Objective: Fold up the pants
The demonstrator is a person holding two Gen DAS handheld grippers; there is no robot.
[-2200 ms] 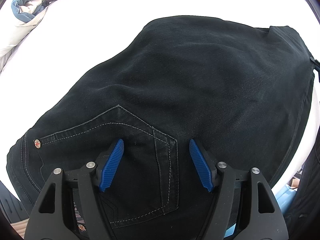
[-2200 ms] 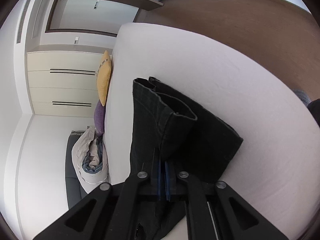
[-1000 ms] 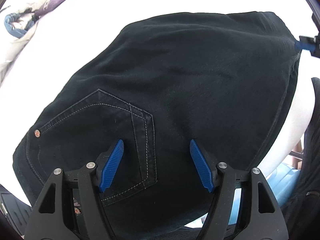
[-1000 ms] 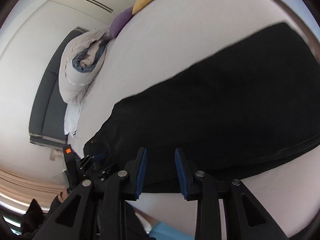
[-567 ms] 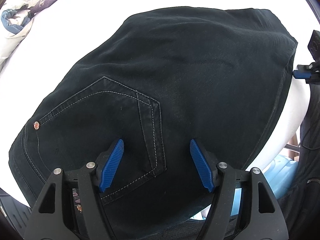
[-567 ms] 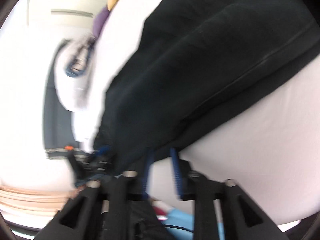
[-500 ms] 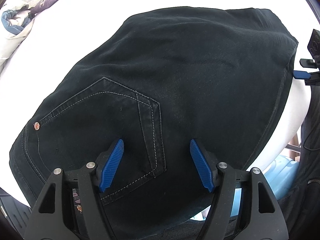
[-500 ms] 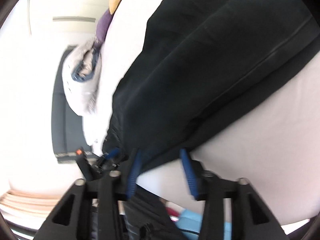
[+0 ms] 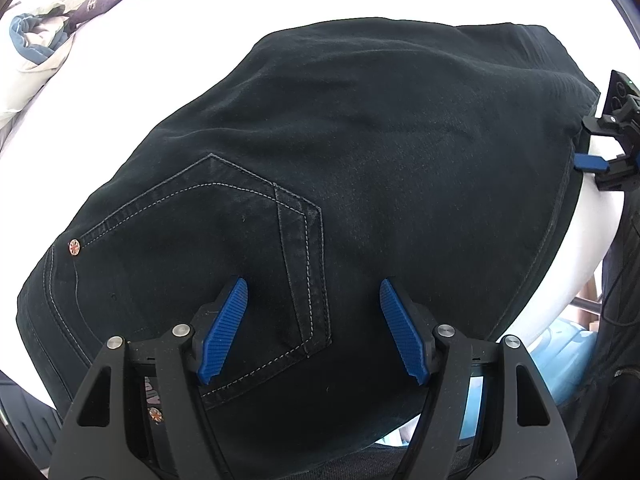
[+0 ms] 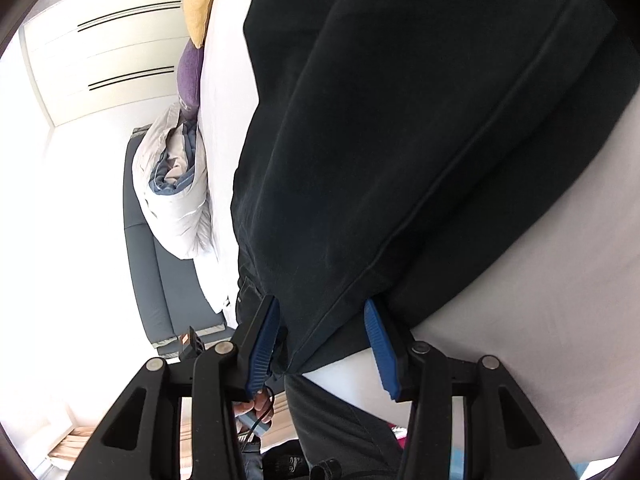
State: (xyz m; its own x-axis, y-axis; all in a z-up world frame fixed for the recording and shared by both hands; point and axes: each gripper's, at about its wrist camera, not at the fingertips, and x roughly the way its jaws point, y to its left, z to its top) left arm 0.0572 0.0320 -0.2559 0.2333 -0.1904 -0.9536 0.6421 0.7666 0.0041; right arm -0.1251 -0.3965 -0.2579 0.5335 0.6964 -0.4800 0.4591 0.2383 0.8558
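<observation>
Black jeans (image 9: 360,160) lie folded over on white bed (image 10: 560,300), near its edge. Step: mid-fold, judged. L gripper (image 9: 314,330) hovers wide above back pocket (image 9: 208,248), empty. R gripper (image 10: 320,344) part-open, straddling folded corner, pads not pressing. Next prob: close R, lift corner across.

No text, label or number can be read anywhere; the pants (image 9: 360,160) show only stitching.
</observation>
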